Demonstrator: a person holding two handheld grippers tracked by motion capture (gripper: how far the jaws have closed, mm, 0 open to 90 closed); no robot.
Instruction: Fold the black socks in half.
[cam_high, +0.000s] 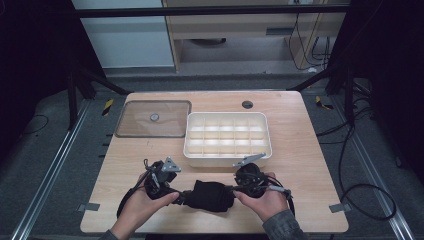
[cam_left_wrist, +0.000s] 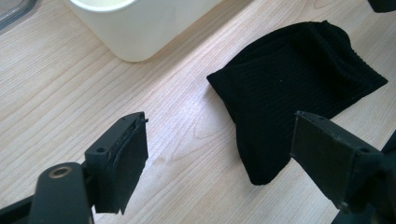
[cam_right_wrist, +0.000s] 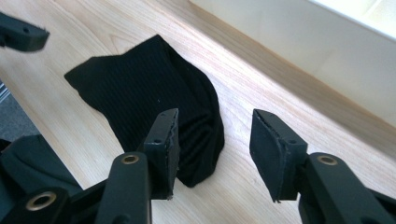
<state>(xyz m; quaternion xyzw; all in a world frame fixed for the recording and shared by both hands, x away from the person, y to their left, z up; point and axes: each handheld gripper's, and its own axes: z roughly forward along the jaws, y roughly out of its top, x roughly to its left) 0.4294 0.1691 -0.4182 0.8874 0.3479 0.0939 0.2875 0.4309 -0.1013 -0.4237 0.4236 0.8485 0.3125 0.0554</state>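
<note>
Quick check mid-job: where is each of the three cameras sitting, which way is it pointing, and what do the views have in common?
High view: above the person's side, looking forward and down on the table; both hands and forearms, left gripper, right gripper.
Left gripper view: rides the left gripper, looks along its open jaws at the black sock.
Right gripper view: rides the right gripper, open jaws over the sock.
Shared: all show the sock and the white divided box.
</note>
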